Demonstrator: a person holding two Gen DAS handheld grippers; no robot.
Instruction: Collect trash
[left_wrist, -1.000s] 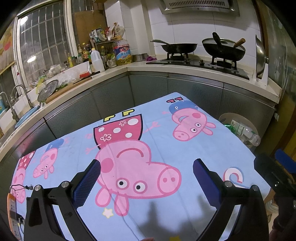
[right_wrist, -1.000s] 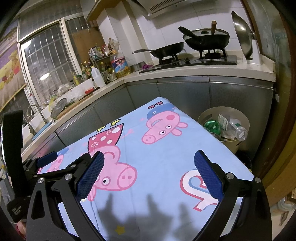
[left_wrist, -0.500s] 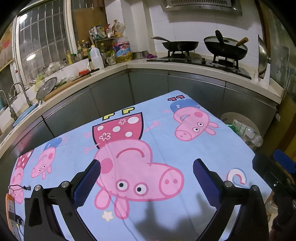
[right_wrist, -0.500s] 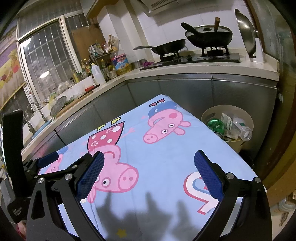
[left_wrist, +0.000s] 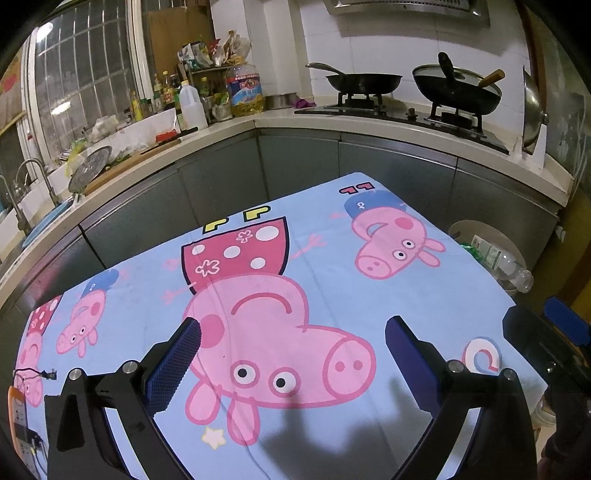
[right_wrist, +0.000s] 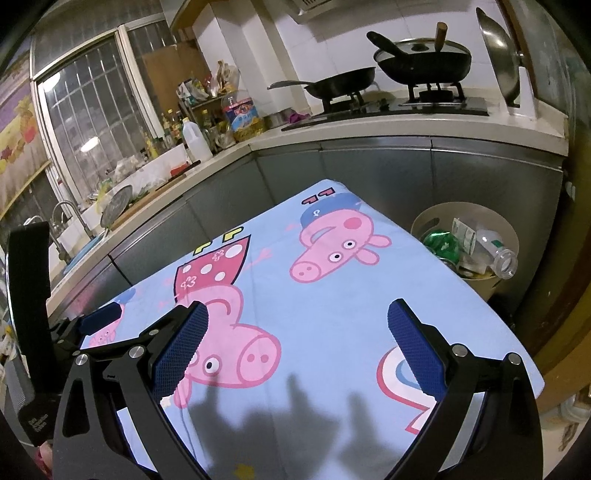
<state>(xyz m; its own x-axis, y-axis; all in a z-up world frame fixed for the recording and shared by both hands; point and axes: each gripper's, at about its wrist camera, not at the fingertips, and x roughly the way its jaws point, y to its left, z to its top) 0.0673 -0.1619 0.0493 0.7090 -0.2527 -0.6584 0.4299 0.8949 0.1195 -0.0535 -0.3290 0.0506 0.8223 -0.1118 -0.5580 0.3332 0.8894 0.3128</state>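
A beige trash bin (right_wrist: 443, 221) stands on the floor off the table's far right corner, also in the left wrist view as the bin (left_wrist: 480, 230). Inside lie a clear plastic bottle (right_wrist: 496, 253), a green can (right_wrist: 441, 242) and a small carton (right_wrist: 461, 230). My left gripper (left_wrist: 291, 363) hangs open over the pink pig print with nothing between its blue pads. My right gripper (right_wrist: 295, 354) is open too, above the right half of the table. No loose trash shows on the light blue cartoon tablecloth (right_wrist: 332, 295).
An L-shaped kitchen counter (left_wrist: 221, 129) runs behind the table, with bottles and a big oil jug (left_wrist: 243, 90). Two black pans (left_wrist: 365, 81) sit on the gas stove. A sink tap (left_wrist: 33, 166) is at far left. A phone (left_wrist: 18, 417) lies at the table's near left edge.
Both views have shifted slightly; the counter and the bin sit a little lower in the frames. Both grippers stay open and empty.
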